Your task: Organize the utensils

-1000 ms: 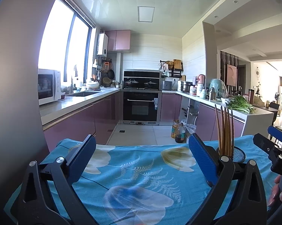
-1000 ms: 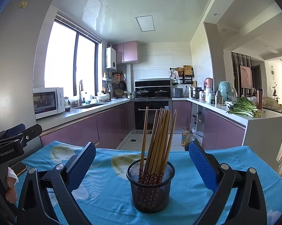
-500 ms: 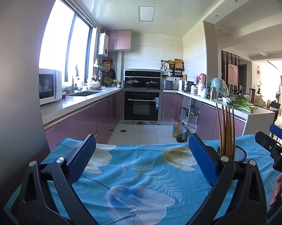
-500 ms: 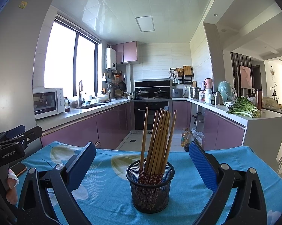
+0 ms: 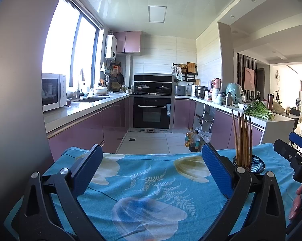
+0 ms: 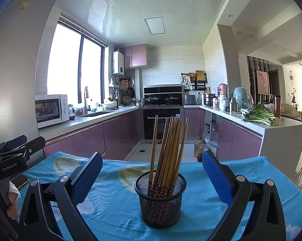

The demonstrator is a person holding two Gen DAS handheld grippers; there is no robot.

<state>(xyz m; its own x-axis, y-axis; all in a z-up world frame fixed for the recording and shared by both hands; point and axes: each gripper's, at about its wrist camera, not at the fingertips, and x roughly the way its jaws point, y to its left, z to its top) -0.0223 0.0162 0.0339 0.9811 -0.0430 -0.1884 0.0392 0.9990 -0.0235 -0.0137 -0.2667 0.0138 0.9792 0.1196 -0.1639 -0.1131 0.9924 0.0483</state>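
Left wrist view: the left hand-held gripper (image 5: 151,168) is held spread wide, nothing between its blue pads, above the surface (image 5: 142,176) (blue floral cloth). The mesh holder (image 5: 255,165) with chopsticks (image 5: 243,138) is seen to the right, just beyond the right pad. The right hand-held gripper (image 5: 297,150) is partly visible at the far right edge.

Right wrist view: the right hand-held gripper (image 6: 153,170) is likewise spread, pinching nothing. The mesh holder (image 6: 160,204) stands upright between its fingers, untouched; chopsticks (image 6: 169,150) lean inside it. A phone (image 6: 20,180) lies at left.
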